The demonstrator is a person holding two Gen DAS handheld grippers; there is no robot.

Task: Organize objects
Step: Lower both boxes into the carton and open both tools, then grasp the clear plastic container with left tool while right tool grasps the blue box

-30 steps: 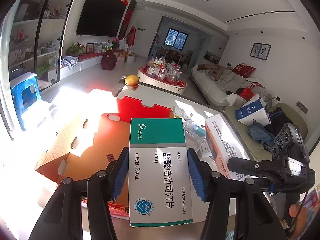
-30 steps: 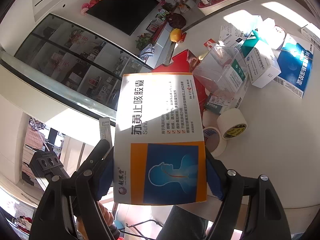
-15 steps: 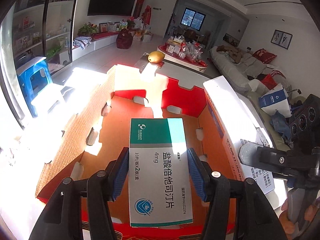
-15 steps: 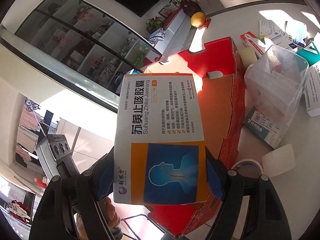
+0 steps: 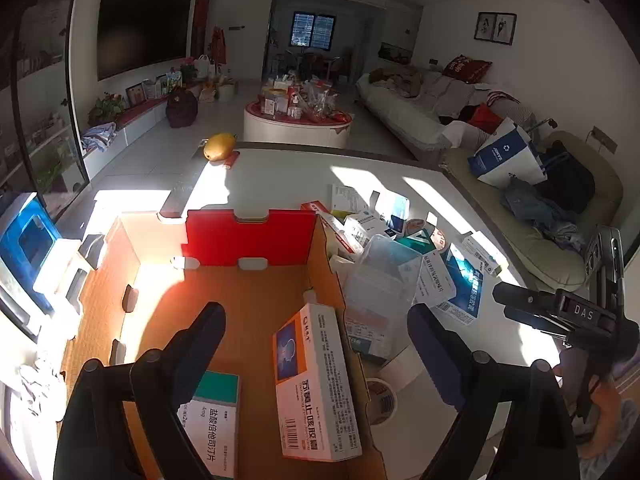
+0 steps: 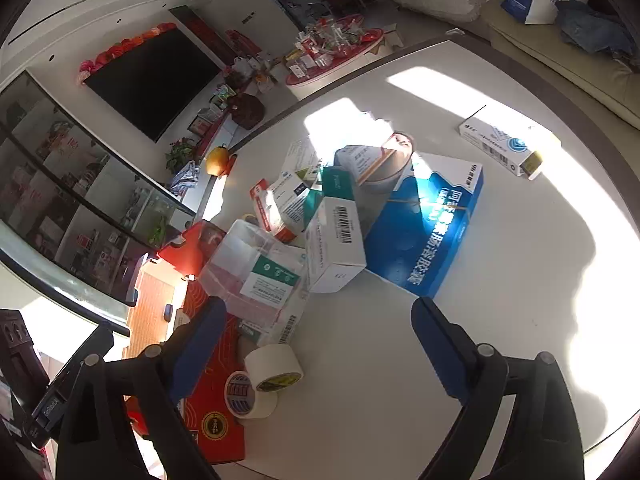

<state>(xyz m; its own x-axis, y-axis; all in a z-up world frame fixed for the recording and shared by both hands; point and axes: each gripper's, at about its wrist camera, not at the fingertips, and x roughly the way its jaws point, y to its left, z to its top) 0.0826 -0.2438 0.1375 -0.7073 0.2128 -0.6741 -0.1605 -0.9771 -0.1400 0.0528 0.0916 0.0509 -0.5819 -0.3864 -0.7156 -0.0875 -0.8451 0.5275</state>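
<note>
Two medicine boxes lie in the carton [image 5: 248,304]: an orange box [image 5: 316,384] leaning on its right wall and a green box [image 5: 214,420] flat on the floor. Both the left gripper [image 5: 316,344] and the right gripper [image 6: 316,336] are spread apart and empty. A judgement: barely begun, since the pile [image 6: 340,216] beside the carton, with a blue box [image 6: 428,228] and tape rolls [image 6: 264,380], remains on the table [image 6: 500,300].

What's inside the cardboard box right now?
Inside the cardboard box: an orange-and-white medicine box and a green-and-white medicine box. The left gripper hides its near floor.
</note>
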